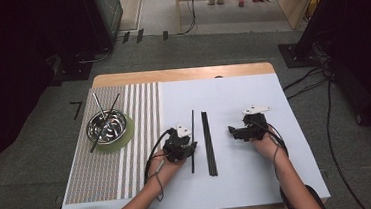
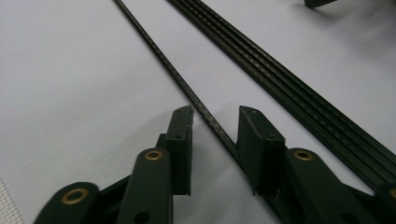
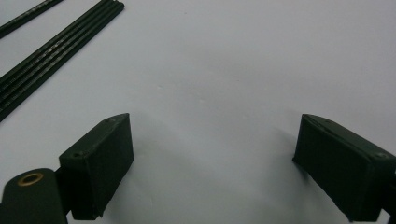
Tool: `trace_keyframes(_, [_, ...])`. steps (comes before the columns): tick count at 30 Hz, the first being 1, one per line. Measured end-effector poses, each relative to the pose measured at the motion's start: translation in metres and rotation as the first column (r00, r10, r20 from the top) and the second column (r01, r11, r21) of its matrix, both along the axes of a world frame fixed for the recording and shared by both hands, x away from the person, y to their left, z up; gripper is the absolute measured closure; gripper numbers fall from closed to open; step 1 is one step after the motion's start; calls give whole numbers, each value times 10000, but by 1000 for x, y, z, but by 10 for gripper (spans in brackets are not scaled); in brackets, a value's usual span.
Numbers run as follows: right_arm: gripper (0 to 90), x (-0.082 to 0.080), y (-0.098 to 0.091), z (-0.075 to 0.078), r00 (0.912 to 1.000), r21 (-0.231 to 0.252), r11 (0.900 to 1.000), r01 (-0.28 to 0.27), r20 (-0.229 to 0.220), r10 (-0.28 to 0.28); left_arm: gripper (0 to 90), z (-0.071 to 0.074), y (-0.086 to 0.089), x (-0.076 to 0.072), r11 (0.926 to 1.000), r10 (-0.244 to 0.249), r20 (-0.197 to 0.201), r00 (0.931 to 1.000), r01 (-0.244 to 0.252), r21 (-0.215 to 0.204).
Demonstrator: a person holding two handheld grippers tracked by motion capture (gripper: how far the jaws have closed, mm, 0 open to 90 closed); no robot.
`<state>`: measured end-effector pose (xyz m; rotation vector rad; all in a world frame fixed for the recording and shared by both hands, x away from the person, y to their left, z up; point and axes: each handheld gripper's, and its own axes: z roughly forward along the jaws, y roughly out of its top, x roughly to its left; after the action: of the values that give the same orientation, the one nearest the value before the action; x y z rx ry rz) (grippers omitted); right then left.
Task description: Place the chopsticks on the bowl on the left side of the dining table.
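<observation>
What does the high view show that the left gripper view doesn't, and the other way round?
High view: the metal bowl on its green mat, and the striped placemat. Left gripper view: the left claw close up, its jaws either side of the single black stick, with a gap showing. Both: that stick and the bundle of black sticks beside it.

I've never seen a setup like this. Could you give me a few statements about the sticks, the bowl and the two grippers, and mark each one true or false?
1. A single black stick lies between the left gripper fingers. True.
2. The right gripper holds a stick. False: its fingers are wide apart with bare table between them.
3. The metal bowl is empty. False: sticks stand in it.
4. A bundle of black sticks lies between the grippers. True.
</observation>
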<state>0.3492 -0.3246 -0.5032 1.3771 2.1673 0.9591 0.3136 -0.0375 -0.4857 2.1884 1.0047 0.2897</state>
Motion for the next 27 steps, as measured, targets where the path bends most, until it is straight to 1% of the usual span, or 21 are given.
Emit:
trace_keyframes(1, [111, 0, 0, 0, 10000, -1, 10000, 2, 2, -2, 744, 1, 2, 2, 9999, 48, -119, 9999, -46, 115])
trace_keyframes(2, [111, 0, 0, 0, 10000, -1, 10000, 2, 2, -2, 768, 1, 2, 2, 9999, 48, -119, 9999, -46, 115])
trace_keyframes(3, [111, 0, 0, 0, 10000, 2, 10000, 4, 2, -4, 789, 3, 4, 3, 9996, 124, -211, 9997, -119, 237])
trace_keyframes(4, [111, 0, 0, 0, 10000, -2, 10000, 0, 4, 0, 809, 3, 5, 4, 9993, 176, -191, 9997, -170, 325])
trace_keyframes(6, [111, 0, 0, 0, 10000, -1, 10000, 4, 0, -4, 819, 4, 5, 4, 9990, 239, -220, 9995, -230, 396])
trace_keyframes(7, [111, 0, 0, 0, 10000, -1, 10000, 0, 4, 0, 823, 5, 8, 5, 9986, 305, -333, 9990, -290, 450])
trace_keyframes(8, [111, 0, 0, 0, 10000, -1, 10000, 0, 4, 0, 827, 5, 8, 5, 9986, 305, -333, 9990, -290, 450])
trace_keyframes(9, [111, 0, 0, 0, 10000, -5, 10000, -4, -5, 4, 830, 5, 11, 7, 9987, 375, -467, 9982, -358, 368])
trace_keyframes(10, [111, 0, 0, 0, 10000, -5, 10000, -4, -5, 4, 833, 5, 11, 7, 9987, 375, -467, 9982, -358, 368])
trace_keyframes(13, [111, 0, 0, 0, 10000, -12, 10000, -14, 23, 14, 842, 7, 15, 11, 9977, 428, -529, 9977, -399, 546])
trace_keyframes(14, [111, 0, 0, 0, 10000, -12, 10000, -14, 23, 14, 846, 7, 15, 11, 9977, 428, -529, 9977, -399, 546])
trace_keyframes(15, [111, 0, 0, 0, 10000, -12, 10000, -18, 24, 18, 849, 7, 19, 13, 9971, 433, -558, 9975, -396, 657])
trace_keyframes(16, [111, 0, 0, 0, 10000, -12, 10000, -18, 24, 18, 858, 7, 19, 13, 9971, 433, -558, 9975, -396, 657])
trace_keyframes(17, [112, 0, 0, 0, 10000, -15, 10000, -15, 19, 15, 862, 9, 22, 15, 9960, 447, -583, 9973, -400, 799])
trace_keyframes(18, [112, 0, 0, 0, 10000, -15, 10000, -15, 19, 15, 864, 9, 22, 15, 9960, 447, -583, 9973, -400, 799])
trace_keyframes(19, [111, 0, 0, 0, 10000, -15, 10000, -20, 10, 20, 865, 10, 27, 18, 9957, 453, -581, 9973, -404, 840])
trace_keyframes(20, [111, 0, 0, 0, 10000, -15, 10000, -20, 10, 20, 867, 10, 27, 18, 9957, 453, -581, 9973, -404, 840])
trace_keyframes(22, [111, 0, 0, 0, 10000, -12, 10000, -18, 8, 18, 867, 10, 33, 21, 9957, 507, -720, 9961, -448, 812])
trace_keyframes(24, [111, 0, 0, 0, 10000, -11, 10000, -16, 7, 16, 867, 10, 35, 23, 9964, 533, -777, 9956, -479, 697])
trace_keyframes(26, [112, 0, 0, 0, 10000, -11, 10000, -17, 17, 17, 864, 8, 36, 23, 9967, 505, -827, 9953, -449, 679])
trace_keyframes(27, [111, 0, 0, 0, 10000, -10, 10000, -12, 24, 12, 864, 8, 37, 24, 9975, 509, -888, 9947, -464, 525])
